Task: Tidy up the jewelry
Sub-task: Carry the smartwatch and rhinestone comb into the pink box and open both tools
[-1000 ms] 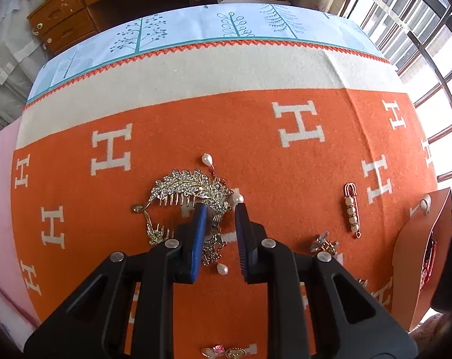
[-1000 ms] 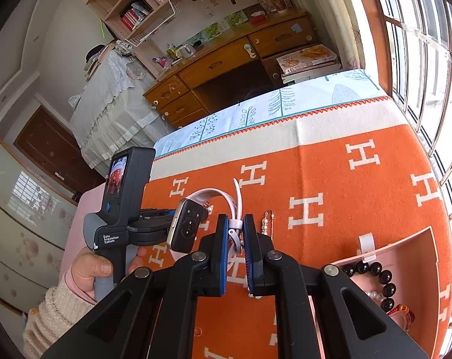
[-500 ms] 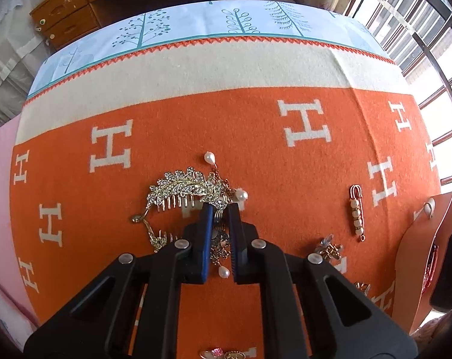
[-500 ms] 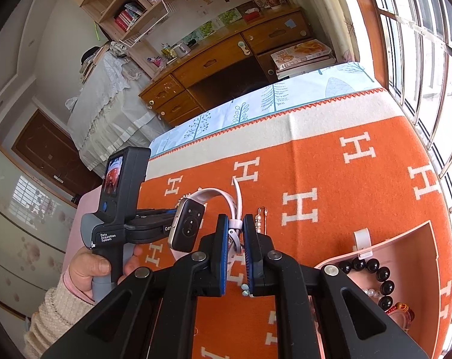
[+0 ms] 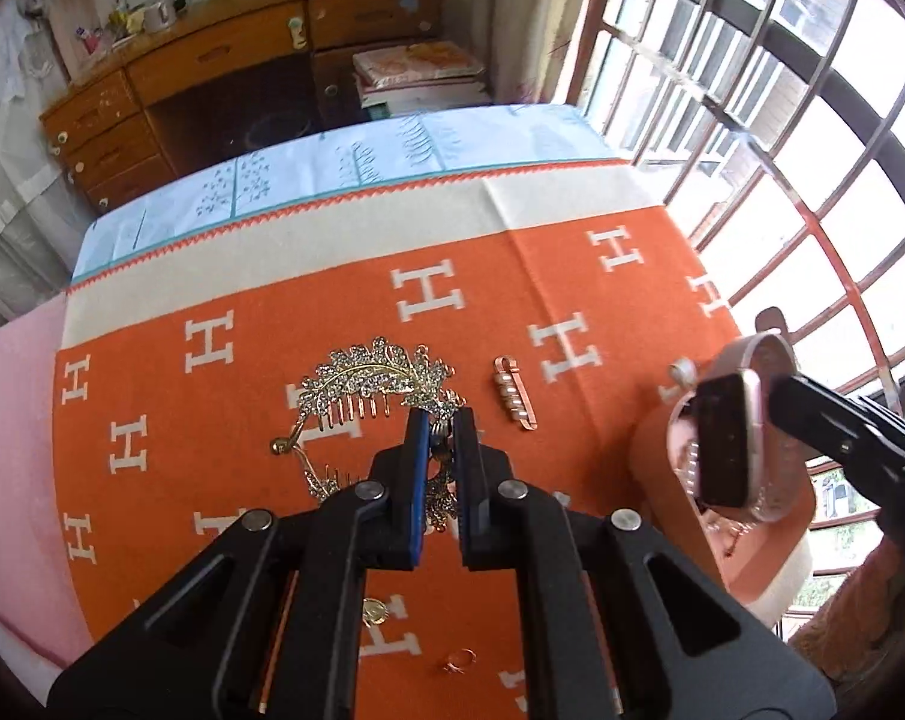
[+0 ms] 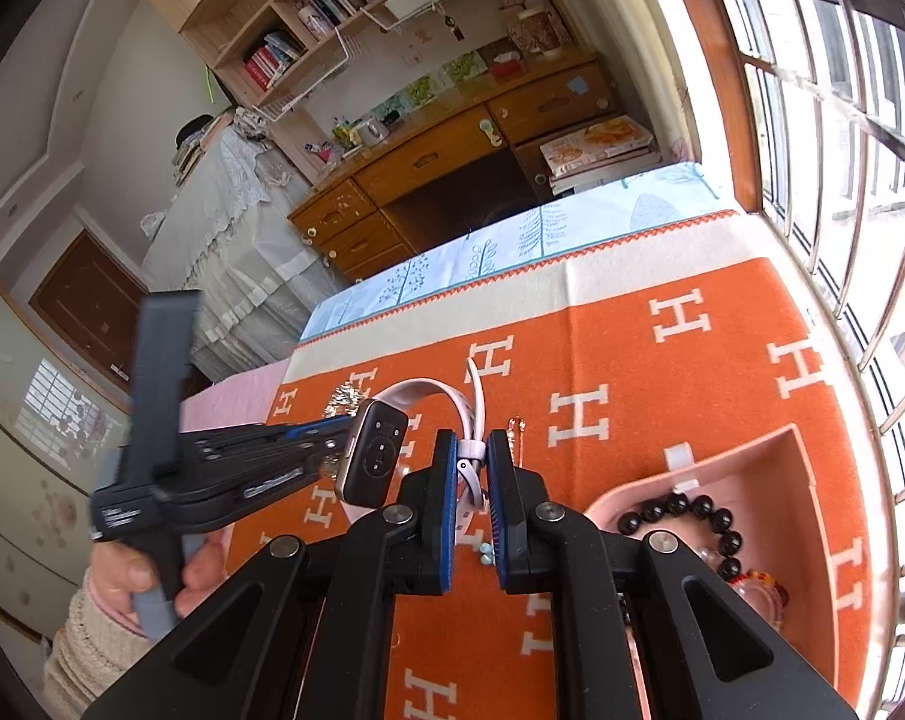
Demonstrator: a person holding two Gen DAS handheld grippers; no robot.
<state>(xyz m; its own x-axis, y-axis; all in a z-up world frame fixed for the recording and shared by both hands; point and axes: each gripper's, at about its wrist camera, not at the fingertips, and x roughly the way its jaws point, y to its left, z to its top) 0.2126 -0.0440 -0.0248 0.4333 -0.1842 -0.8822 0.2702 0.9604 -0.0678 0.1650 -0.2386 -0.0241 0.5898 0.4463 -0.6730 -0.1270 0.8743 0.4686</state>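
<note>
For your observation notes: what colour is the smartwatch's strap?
Pale pink strap; clearest in the right wrist view.

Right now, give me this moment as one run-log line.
left hand-held gripper: shut on rhinestone hair comb | right hand-held gripper: shut on pink smartwatch strap | pink tray: holds black bead bracelet

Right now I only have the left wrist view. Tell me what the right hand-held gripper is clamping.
Observer: The right hand-held gripper is shut on the white strap of the smartwatch.
Operator: Report the pink box's contents.
Observer: A black bead bracelet lies in the pink box.
Operator: Check below the right fingers.
Observer: Two small pale beads lie on the orange blanket there.
</note>
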